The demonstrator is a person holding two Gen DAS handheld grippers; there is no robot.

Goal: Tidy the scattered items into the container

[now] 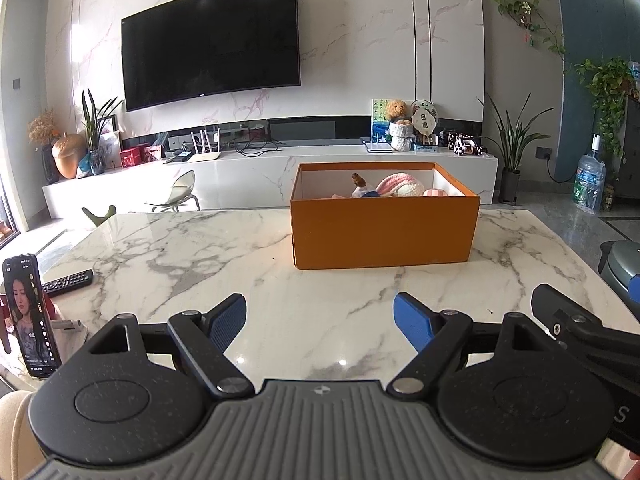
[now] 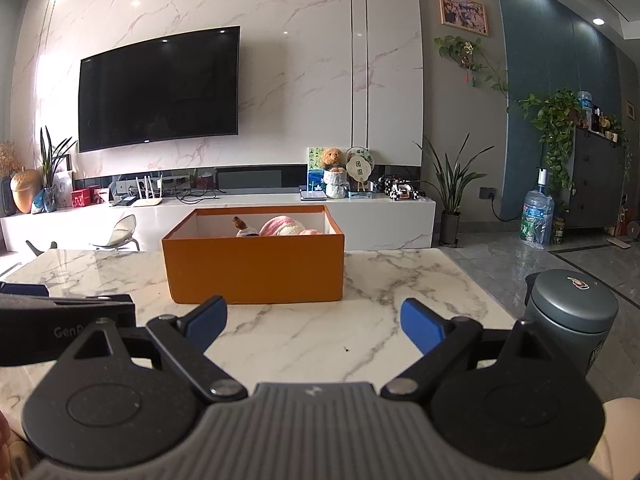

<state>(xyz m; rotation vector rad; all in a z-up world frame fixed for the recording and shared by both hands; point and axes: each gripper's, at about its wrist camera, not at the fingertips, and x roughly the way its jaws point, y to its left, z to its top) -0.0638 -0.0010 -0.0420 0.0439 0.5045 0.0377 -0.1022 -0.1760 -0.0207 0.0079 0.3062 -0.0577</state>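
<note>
An orange box [image 1: 384, 232] stands on the marble table [image 1: 200, 248]; it also shows in the right wrist view [image 2: 256, 272]. Inside it lie a pink and white knitted toy [image 1: 402, 187], a small doll with brown hair [image 1: 360, 188] and a pink item [image 1: 434, 193]. My left gripper [image 1: 320, 320] is open and empty, held above the table in front of the box. My right gripper [image 2: 314, 322] is open and empty, also in front of the box. The right gripper shows at the right edge of the left wrist view [image 1: 580, 328].
A phone on a stand [image 1: 30, 316] and a remote [image 1: 68, 281] sit at the table's left edge. A grey lidded can [image 2: 572, 316] stands at the table's right. Beyond the table are a TV wall, a low cabinet, chairs [image 1: 180, 196] and plants.
</note>
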